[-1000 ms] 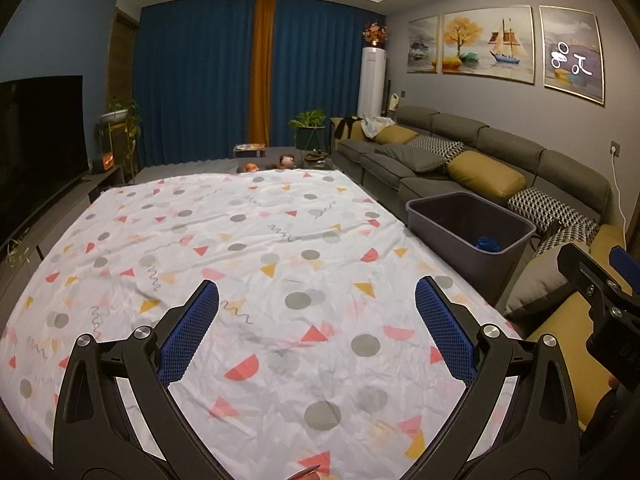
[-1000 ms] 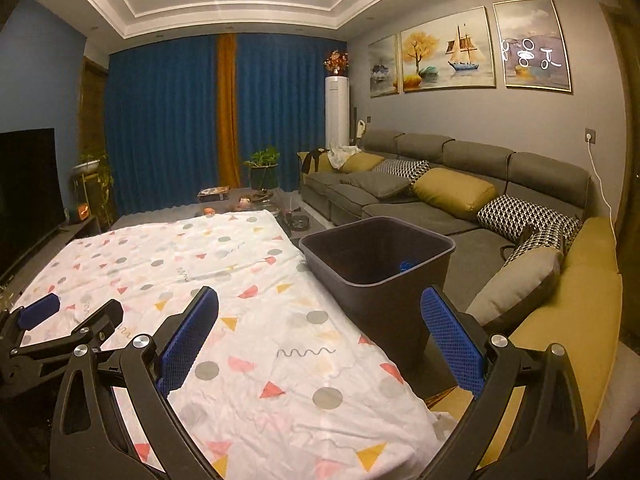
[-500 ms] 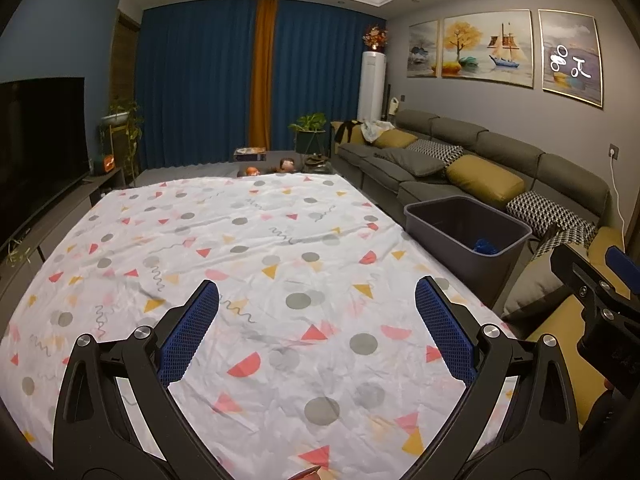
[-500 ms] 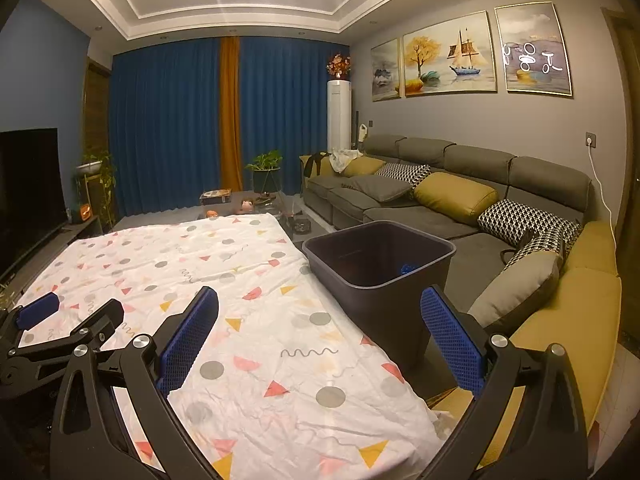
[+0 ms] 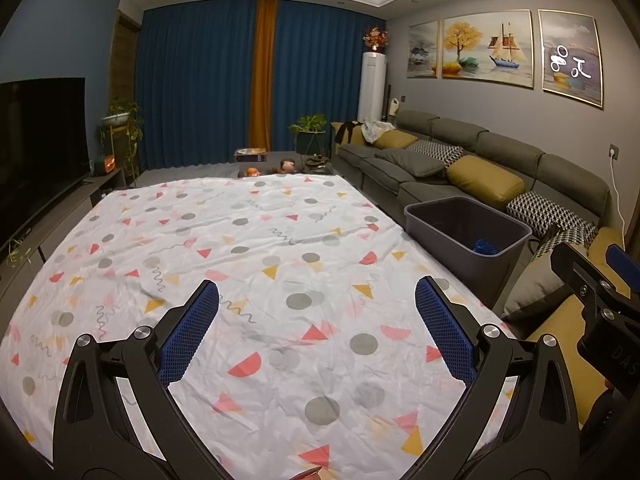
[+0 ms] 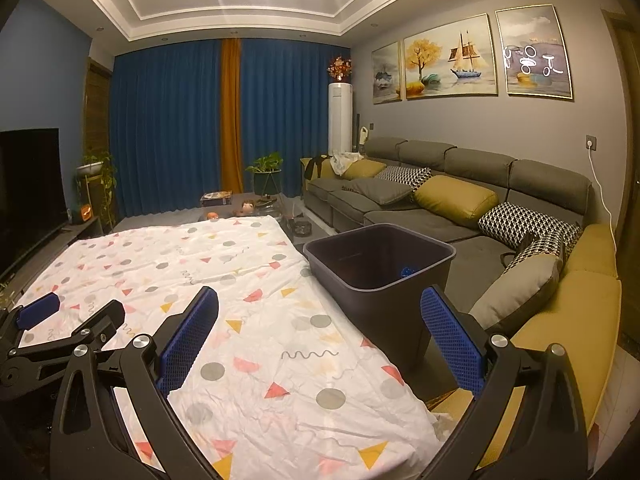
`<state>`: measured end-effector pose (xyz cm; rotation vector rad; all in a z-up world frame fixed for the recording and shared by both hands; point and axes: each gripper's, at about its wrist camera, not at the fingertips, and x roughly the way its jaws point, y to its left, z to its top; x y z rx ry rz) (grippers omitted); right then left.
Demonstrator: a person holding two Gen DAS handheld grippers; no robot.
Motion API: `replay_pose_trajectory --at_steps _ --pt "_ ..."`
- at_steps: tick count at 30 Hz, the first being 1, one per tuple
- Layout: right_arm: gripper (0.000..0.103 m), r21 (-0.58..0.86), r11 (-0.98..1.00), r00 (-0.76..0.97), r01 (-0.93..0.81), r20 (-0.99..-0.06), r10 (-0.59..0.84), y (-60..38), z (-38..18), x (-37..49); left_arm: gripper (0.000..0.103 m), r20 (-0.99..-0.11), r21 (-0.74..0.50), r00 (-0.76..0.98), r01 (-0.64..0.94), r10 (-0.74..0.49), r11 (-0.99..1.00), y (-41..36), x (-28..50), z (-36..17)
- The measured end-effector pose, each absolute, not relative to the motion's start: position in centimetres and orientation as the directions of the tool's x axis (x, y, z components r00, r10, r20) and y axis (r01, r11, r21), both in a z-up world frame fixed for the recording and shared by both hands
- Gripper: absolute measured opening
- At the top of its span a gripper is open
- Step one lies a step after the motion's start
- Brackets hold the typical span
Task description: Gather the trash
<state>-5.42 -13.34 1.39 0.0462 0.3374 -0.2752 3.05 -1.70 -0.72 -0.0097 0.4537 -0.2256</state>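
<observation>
Both tools are spread wide and hold nothing: the left tool [image 5: 316, 320] hangs over the patterned sheet [image 5: 240, 248] on the counter, and the right tool [image 6: 320, 328] hangs over that sheet's right edge. The bin [image 6: 380, 276] stands just off that edge, ahead and to the right of both tools and nearer the right one, with a small blue scrap [image 5: 485, 247] lying inside against its near right wall. No loose trash shows on the sheet, so by this judgement collecting is near its end.
</observation>
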Motion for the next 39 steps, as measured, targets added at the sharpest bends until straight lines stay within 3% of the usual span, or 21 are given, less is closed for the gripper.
replay_pose_trajectory --at_steps 39 --pt "0.097 0.0 0.961 0.91 0.277 -0.322 -0.262 -13.61 1.73 -5.57 0.097 -0.425 -0.055 0.879 0.213 -0.216 0.975 -1.82 2.86 -0.07"
